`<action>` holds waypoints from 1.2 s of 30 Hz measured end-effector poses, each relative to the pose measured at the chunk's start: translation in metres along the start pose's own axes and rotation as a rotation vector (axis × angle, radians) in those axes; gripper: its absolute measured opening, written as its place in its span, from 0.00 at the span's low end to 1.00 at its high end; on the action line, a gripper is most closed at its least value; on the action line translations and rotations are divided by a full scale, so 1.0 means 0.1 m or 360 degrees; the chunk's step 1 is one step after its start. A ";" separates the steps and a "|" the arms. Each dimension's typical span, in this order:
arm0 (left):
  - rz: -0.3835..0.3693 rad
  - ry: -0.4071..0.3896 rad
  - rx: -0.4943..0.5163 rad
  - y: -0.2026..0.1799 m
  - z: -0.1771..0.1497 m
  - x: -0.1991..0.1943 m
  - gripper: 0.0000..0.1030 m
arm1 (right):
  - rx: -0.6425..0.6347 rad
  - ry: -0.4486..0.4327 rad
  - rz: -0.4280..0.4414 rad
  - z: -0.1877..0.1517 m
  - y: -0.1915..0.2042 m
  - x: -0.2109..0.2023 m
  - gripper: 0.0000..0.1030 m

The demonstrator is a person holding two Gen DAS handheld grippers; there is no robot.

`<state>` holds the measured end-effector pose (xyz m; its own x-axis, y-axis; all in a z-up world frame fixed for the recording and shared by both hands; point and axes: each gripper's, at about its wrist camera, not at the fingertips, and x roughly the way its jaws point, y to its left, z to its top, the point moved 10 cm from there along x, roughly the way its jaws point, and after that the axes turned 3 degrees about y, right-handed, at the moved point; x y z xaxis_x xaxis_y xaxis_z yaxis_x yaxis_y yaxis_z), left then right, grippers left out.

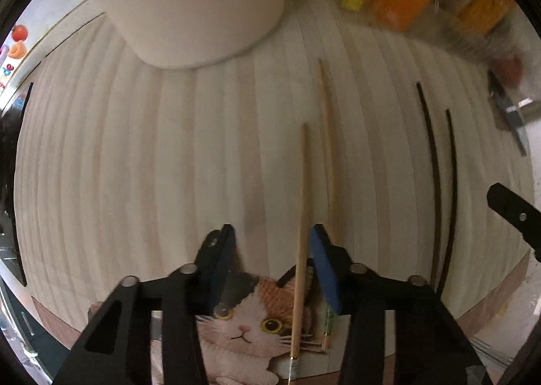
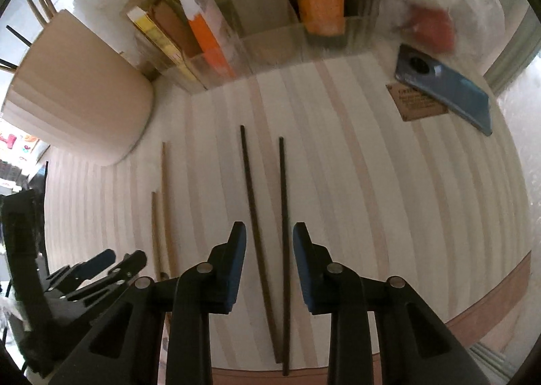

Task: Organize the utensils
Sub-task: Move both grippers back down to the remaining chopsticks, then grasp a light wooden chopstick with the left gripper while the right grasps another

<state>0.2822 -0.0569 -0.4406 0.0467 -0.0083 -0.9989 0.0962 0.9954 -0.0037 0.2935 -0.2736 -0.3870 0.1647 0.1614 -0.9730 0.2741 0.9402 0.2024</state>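
Observation:
Two light wooden chopsticks [image 1: 304, 216] lie on the striped mat [image 1: 135, 165]; one runs between my open left gripper's [image 1: 272, 232] jaws, the other [image 1: 328, 148] just right of it. Two dark chopsticks [image 1: 436, 175] lie further right. In the right wrist view the dark pair [image 2: 267, 216] lies between my open right gripper's [image 2: 268, 232] jaws. The light pair [image 2: 162, 216] lies to its left. A beige holder cup [image 2: 77, 100] stands at the far left with several chopsticks in it; it also shows in the left wrist view [image 1: 189, 2].
A cat-picture coaster [image 1: 250, 317] lies under the near ends of the light chopsticks. A clear organizer with boxes and packets [image 2: 270, 29] stands at the back. A blue phone [image 2: 446, 90] lies on a brown card at the right.

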 end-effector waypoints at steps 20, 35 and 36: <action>0.0080 0.0004 -0.0258 1.26 -0.18 -0.04 0.05 | -0.0322 0.0262 0.0032 -0.06 1.14 0.63 0.30; 0.0061 -0.0038 -0.0115 1.23 -0.17 -0.02 0.05 | -0.0453 0.0389 -0.0303 -0.68 0.99 0.64 0.07; 0.0057 -0.0038 -0.0113 1.24 -0.19 -0.01 0.05 | -0.0449 0.0386 -0.0307 -0.71 0.94 0.63 0.07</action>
<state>0.2758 0.0686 -0.4413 0.0725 0.0263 -0.9970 0.0232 0.9993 0.0280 0.2627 -0.1534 -0.4371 -0.1017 0.0085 -0.9948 0.0024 1.0000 0.0083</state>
